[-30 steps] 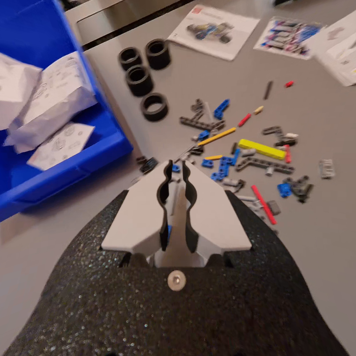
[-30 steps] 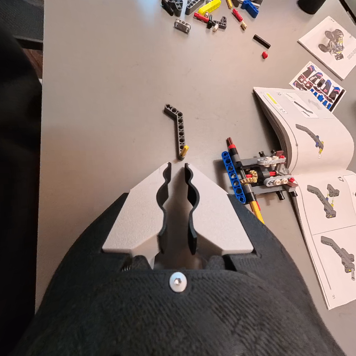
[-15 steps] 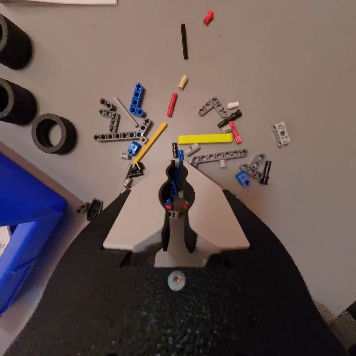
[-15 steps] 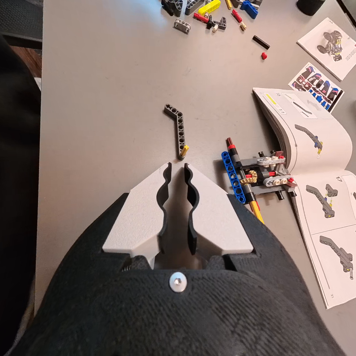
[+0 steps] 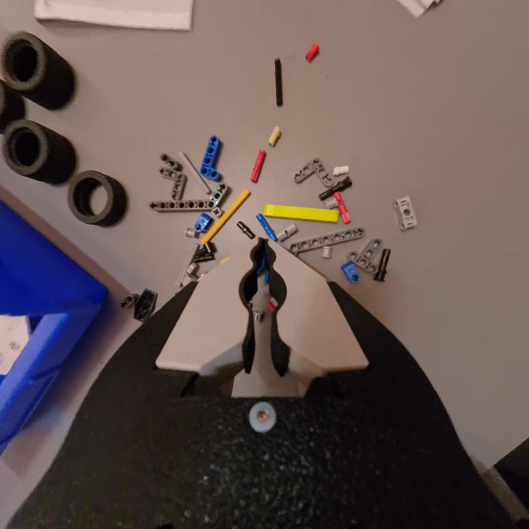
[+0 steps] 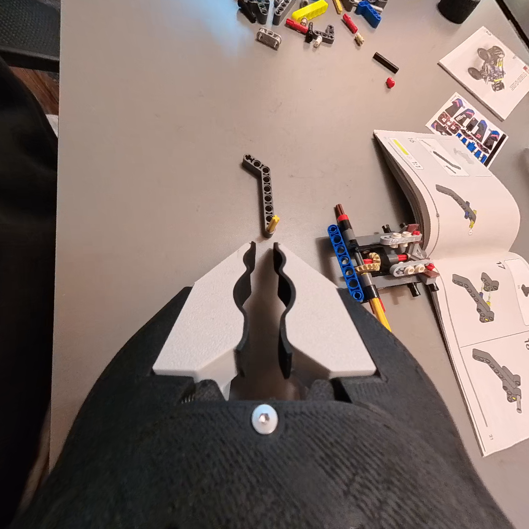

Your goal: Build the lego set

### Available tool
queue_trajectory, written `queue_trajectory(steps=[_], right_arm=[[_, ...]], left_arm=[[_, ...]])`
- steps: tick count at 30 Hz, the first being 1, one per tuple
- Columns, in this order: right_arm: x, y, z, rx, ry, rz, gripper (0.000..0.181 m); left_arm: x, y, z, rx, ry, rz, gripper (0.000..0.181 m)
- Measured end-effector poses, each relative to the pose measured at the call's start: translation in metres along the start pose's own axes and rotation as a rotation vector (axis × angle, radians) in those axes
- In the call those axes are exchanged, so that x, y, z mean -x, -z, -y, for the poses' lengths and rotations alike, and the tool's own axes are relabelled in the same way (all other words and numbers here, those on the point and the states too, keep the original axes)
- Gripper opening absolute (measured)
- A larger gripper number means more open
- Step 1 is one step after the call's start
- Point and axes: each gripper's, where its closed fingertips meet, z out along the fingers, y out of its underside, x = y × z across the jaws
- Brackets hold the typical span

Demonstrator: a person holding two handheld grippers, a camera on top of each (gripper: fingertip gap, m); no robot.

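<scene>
Your left gripper is clenched on a blue pin above the loose pieces. Your right gripper, jaws released, sits just before the bent grey beam.

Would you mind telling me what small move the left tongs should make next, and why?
Probably lift straight up a little. The left tongs look shut on a blue pin amid the loose parts, with another blue pin and a black pin just ahead; rising first should avoid scattering them.
</scene>
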Motion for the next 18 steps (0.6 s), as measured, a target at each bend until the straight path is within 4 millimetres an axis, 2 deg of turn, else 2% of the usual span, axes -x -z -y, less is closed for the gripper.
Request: queue_trajectory(steps=[3, 7, 9, 11, 15, 18], right_arm=[[-0.001, 0.0, 0.0, 0.0, -0.003, -0.004, 0.012], [-0.002, 0.0, 0.0, 0.0, -0.008, -0.01, 0.014], [-0.002, 0.0, 0.0, 0.0, -0.007, -0.012, 0.014], [-0.002, 0.001, 0.0, 0.0, -0.007, -0.009, 0.014], [-0.005, 0.003, -0.002, -0.002, 0.0, -0.022, 0.016], [-0.009, 0.006, -0.005, -0.003, 0.005, -0.042, 0.018]], left_arm=[[0.0, 0.017, 0.015, -0.078, -0.002, 0.062, 0.0], [-0.021, 0.035, 0.04, -0.181, -0.055, 0.081, 0.0], [-0.047, 0.038, 0.062, -0.276, -0.082, 0.023, 0.0], [-0.081, 0.035, 0.084, -0.365, -0.091, -0.087, 0.0], [-0.151, 0.013, 0.114, -0.452, -0.098, -0.344, 0.0], [-0.184, -0.007, 0.127, -0.456, -0.072, -0.473, 0.0]])
